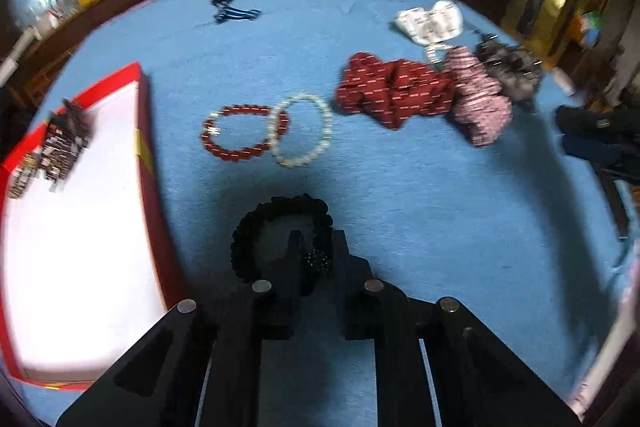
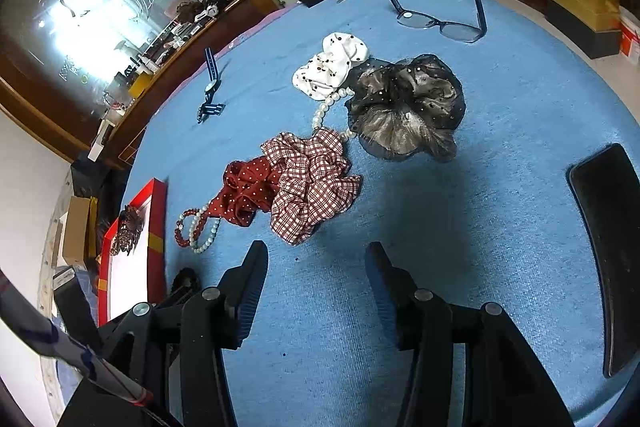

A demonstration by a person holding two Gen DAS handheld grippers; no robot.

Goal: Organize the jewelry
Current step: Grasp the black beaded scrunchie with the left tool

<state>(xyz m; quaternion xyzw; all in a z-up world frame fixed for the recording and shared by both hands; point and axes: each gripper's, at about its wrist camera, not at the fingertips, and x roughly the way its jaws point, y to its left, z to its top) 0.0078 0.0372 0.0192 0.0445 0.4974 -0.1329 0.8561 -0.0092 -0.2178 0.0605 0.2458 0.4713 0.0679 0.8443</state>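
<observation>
Daylight is pouring in from a window (image 2: 86,23) at the upper left of both views, blowing out to white glare there. The blue bench cloth (image 1: 400,187) is showing evenly lit, with soft dark shadows lying under the left tool (image 1: 316,247) and the right tool (image 2: 316,259). The left wrist view is smearing with motion blur; the scrunchies (image 1: 420,95) are looking streaked. The right wrist view is staying sharp. Fisheye distortion is bending the edges, and corners are darkening.

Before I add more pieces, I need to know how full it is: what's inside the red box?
A dark brown hair accessory lies at the far end of the red box; the rest shows bare white lining. What lies beneath the accessory is hidden.
</observation>
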